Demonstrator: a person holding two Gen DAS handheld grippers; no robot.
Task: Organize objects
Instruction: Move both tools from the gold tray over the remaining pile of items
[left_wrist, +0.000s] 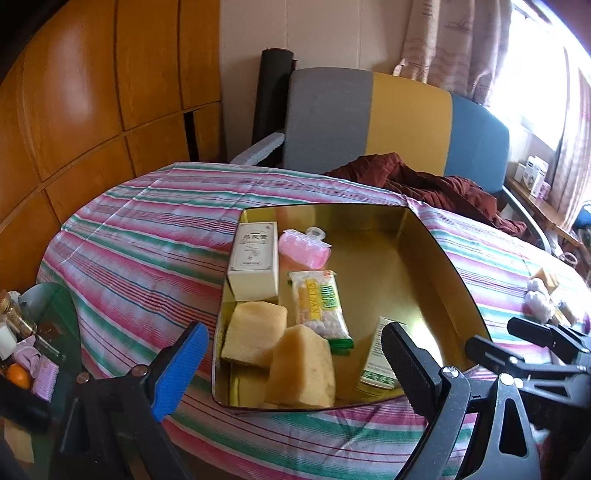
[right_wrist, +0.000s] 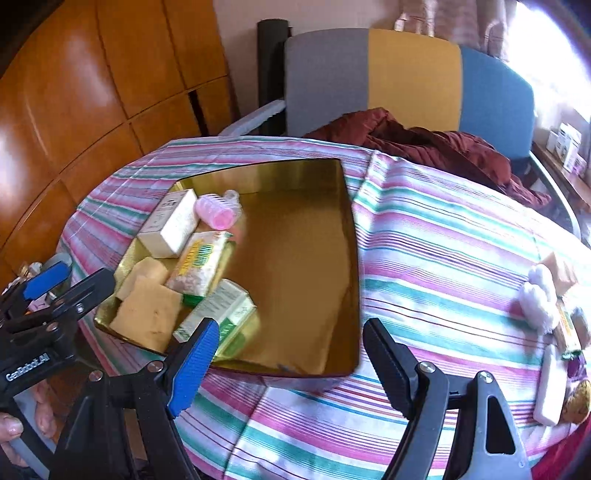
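Note:
A gold tin box (left_wrist: 424, 236) (right_wrist: 347, 206) lies open on the striped cloth. Its left side holds a white carton (left_wrist: 255, 258) (right_wrist: 171, 225), a pink hair roller (left_wrist: 303, 245) (right_wrist: 218, 210), a cotton-swab packet (left_wrist: 319, 302) (right_wrist: 201, 262), two yellow sponges (left_wrist: 273, 354) (right_wrist: 147, 306) and a green-white box (left_wrist: 376, 358) (right_wrist: 218, 310). My left gripper (left_wrist: 295, 365) is open and empty above the tin's near edge. My right gripper (right_wrist: 291, 365) is open and empty at the tin's near right corner.
More loose items lie at the cloth's right edge: cotton balls (right_wrist: 539, 299), a sponge (right_wrist: 557, 269), a white bar (right_wrist: 550, 387). A dark red garment (left_wrist: 424, 181) lies at the back by a grey-yellow-blue chair (left_wrist: 369, 122). A cluttered side table (left_wrist: 26, 350) stands left.

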